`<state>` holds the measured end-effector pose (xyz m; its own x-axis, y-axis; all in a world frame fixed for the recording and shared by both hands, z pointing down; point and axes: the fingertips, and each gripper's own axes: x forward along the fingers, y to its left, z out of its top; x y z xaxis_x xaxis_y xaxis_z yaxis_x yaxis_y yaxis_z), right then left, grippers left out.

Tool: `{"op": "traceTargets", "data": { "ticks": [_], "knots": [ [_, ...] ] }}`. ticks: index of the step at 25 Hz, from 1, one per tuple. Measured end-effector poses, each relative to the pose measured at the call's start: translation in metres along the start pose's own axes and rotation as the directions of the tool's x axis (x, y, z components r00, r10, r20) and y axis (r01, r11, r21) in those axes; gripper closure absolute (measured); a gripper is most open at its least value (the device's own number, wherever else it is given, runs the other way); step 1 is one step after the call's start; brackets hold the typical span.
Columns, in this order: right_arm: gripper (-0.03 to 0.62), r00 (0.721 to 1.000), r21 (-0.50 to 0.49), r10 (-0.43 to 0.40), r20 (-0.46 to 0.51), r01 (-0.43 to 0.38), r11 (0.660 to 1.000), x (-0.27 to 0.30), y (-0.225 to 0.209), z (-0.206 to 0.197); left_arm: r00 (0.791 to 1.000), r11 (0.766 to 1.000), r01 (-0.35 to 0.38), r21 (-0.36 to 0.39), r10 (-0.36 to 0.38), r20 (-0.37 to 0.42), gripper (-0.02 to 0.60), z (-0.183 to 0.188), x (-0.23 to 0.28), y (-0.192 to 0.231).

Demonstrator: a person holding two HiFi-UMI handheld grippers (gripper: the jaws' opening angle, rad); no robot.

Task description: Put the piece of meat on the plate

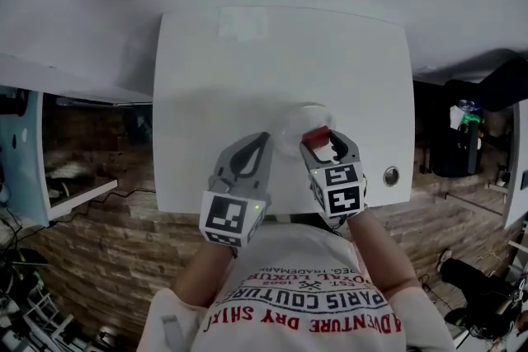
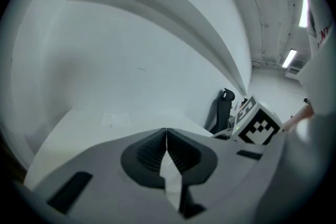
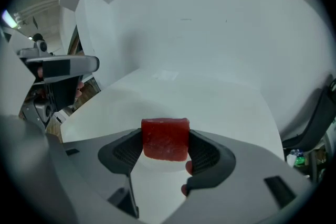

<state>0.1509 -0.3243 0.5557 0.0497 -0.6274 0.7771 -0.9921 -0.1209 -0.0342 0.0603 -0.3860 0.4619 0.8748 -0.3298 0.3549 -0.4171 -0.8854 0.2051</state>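
Over the near half of the white worktop [image 1: 247, 70], the right tongs [image 1: 318, 138] were clamped on the piece of meat [image 1: 316, 135], a red block with flat faces. In the right gripper view the two dark ribbed pads of the right tongs [image 3: 165, 145] pressed the left and right sides of the meat [image 3: 165, 136], which stood out above and below them. From the head view the meat hung over the near right part of the plate [image 1: 309, 107], a pale round dish that hardly showed against the worktop. Whether the meat touched the plate could not be told.

Just to the left, the left tongs [image 1: 261, 143] pointed toward the plate's near left edge. In the left gripper view the left tongs [image 2: 166, 144] were pressed together, pad against pad, with nothing between them.

Nearer the worktop's right front corner sat a small round metal fitting [image 1: 391, 175], well apart from the plate. A faint pale rectangular patch [image 1: 243, 23] lay at the far edge. The person's printed shirt [image 1: 305, 301] filled the bottom of the head view.
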Motion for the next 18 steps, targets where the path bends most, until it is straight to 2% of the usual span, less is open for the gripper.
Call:
{"op": "traceTargets", "data": {
  "ticks": [4,10,18],
  "knots": [
    [0.318,0.996,0.027,0.005,-0.09,-0.002,1.0,0.025,0.0,-0.012,1.0,0.999,0.001,-0.033,-0.002,-0.026,0.574,-0.01,0.006,0.012],
    [0.317,0.98,0.012,0.006,-0.197,-0.003,1.0,0.05,0.0,-0.024,0.999,0.999,0.006,-0.048,-0.007,-0.033,0.574,-0.017,0.011,0.022],
    [0.316,0.972,0.067,0.036,-0.233,-0.021,0.998,0.065,-0.002,-0.021,0.999,0.997,-0.007,-0.071,0.004,-0.039,0.574,-0.023,0.012,0.029]
  ]
}}
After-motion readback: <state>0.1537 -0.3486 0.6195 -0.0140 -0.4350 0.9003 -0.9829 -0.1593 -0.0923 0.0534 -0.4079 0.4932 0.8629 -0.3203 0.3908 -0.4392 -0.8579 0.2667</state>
